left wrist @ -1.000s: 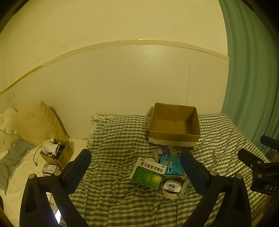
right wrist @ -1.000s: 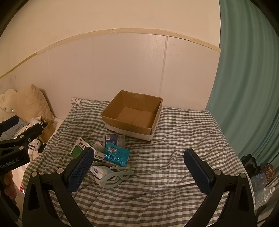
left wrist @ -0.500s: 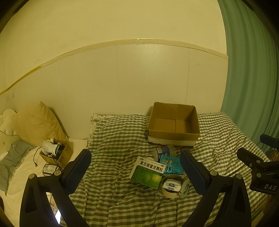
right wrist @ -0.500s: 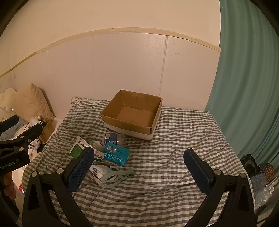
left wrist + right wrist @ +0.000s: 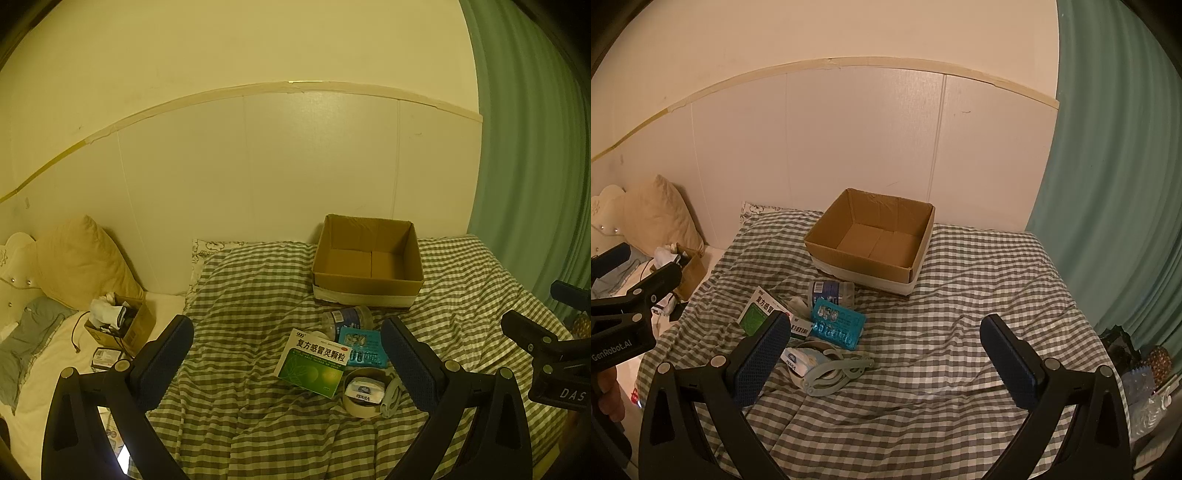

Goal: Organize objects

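Note:
An empty cardboard box [image 5: 367,258] [image 5: 871,240] stands on the checked bed near the wall. In front of it lies a heap: a green and white medicine box [image 5: 314,363] [image 5: 759,312], a clear bottle [image 5: 347,318] [image 5: 831,291], a teal blister pack [image 5: 364,347] [image 5: 836,325], a tape roll [image 5: 364,391] with a tissue pack [image 5: 798,360] in it, and a folded pale hanger [image 5: 834,371]. My left gripper [image 5: 288,354] hangs open above the bed, the heap between its fingers in view. My right gripper [image 5: 886,349] is open too, holding nothing, right of the heap.
A small brown box of clutter [image 5: 118,325] and a beige pillow [image 5: 81,262] lie at the left by the headboard. A green curtain [image 5: 1115,184] hangs along the right side. Bags and a pineapple [image 5: 1158,360] sit on the floor at the right.
Both cameras drift very slightly; the box and heap sit a touch higher in the left wrist view. Nothing on the bed has moved and both grippers stay open.

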Demonstrator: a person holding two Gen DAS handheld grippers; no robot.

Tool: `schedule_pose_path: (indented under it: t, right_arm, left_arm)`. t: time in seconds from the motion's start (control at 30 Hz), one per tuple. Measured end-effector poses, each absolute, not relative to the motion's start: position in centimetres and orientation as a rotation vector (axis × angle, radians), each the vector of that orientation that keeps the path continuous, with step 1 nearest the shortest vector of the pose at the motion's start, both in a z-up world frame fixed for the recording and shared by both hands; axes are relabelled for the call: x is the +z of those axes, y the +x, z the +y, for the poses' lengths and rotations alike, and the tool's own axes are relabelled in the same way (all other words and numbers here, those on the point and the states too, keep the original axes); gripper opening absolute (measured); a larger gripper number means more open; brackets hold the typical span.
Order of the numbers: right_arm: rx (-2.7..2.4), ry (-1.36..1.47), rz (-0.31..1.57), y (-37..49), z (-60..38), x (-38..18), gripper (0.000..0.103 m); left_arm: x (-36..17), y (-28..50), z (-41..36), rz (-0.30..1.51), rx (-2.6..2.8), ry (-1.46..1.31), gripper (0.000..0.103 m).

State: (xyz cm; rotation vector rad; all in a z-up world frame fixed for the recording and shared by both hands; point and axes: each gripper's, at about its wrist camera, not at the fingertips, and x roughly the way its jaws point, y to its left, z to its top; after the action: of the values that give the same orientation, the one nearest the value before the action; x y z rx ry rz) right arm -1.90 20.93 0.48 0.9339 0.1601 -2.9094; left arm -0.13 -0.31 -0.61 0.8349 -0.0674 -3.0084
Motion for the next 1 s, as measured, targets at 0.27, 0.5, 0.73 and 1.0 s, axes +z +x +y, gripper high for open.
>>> schedule_pose_path:
  t: [0.27, 0.5, 0.73, 1.0]
  right_arm:
    - [-2.909, 0.936, 0.164, -1.95, 20.89, 0.54, 0.103]
    - [-2.909, 0.938, 0.168, -1.86, 20.86, 0.54, 0.103]
    - [-2.908, 0.941, 0.170, -1.90, 20.87, 0.46, 0.103]
    - [-2.900, 0.949, 0.174, -1.92, 20.81, 0.33, 0.103]
  left_arm:
    - [-0.74, -0.08, -0.07, -0.079, -3.009, 0.836, 0.103]
    - [-0.88, 0.03, 0.01, -0.084, -3.011, 0.839, 0.103]
    - [-0.88, 0.02, 0.06, -0.087, -3.010, 0.840, 0.103]
    - [-0.87, 0.03, 0.11, -0.090, -3.011, 0.845, 0.103]
